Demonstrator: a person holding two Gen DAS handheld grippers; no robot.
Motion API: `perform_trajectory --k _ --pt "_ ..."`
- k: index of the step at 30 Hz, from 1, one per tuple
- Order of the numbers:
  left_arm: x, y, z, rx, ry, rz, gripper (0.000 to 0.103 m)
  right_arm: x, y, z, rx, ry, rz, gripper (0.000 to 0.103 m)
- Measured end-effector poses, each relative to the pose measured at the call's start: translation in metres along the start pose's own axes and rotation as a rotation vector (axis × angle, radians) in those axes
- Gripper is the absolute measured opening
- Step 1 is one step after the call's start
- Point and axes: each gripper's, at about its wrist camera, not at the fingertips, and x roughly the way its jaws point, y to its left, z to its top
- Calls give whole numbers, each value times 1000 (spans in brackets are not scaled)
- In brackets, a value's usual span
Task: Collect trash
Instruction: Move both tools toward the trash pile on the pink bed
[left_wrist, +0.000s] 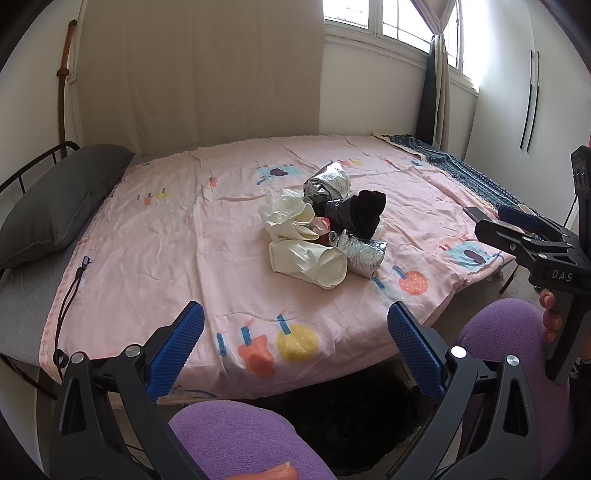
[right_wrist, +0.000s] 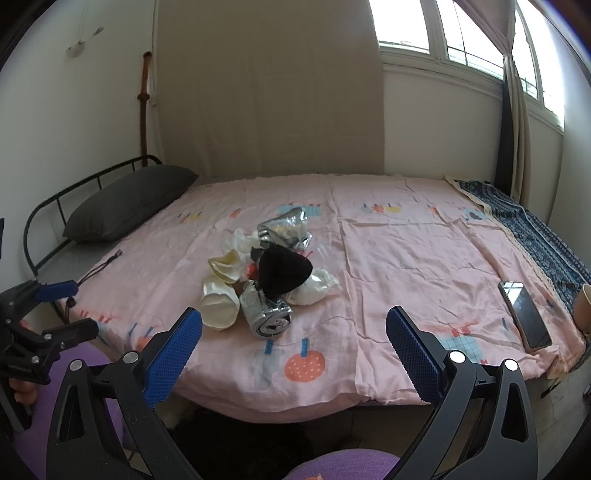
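Note:
A pile of trash (left_wrist: 325, 225) lies mid-bed on the pink sheet (left_wrist: 177, 236): crumpled silver foil wrappers (left_wrist: 327, 182), white gloves or bags (left_wrist: 306, 258), a black cloth lump (left_wrist: 367, 212) and a red scrap. The pile also shows in the right wrist view (right_wrist: 266, 280). My left gripper (left_wrist: 295, 347) is open and empty, near the bed's front edge, short of the pile. My right gripper (right_wrist: 293, 347) is open and empty, also short of the pile. The right gripper shows in the left wrist view (left_wrist: 517, 232). The left gripper shows in the right wrist view (right_wrist: 62, 306).
A black bag or bin (left_wrist: 343, 413) sits on the floor below the bed's front edge. A grey pillow (left_wrist: 62, 199) lies at the left. A phone (right_wrist: 524, 314) and a cup (right_wrist: 581, 306) lie at the right edge. A black cable (left_wrist: 66, 306) trails down the left. Purple-clad knees (left_wrist: 243, 439) are below.

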Motion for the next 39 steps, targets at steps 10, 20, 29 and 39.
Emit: perform_trajectory --k 10,20,29,39 --pt "-2 0 -5 -9 9 0 97 1 0 -1 -2 3 1 96" --pt "7 11 -3 -102 54 -64 97 16 -3 -4 31 94 46 96" --pt "24 17 -5 -129 96 -99 97 50 -12 -8 160 237 117 96" --pt "50 22 -9 -167 301 -125 97 102 -19 -10 325 340 155 96"
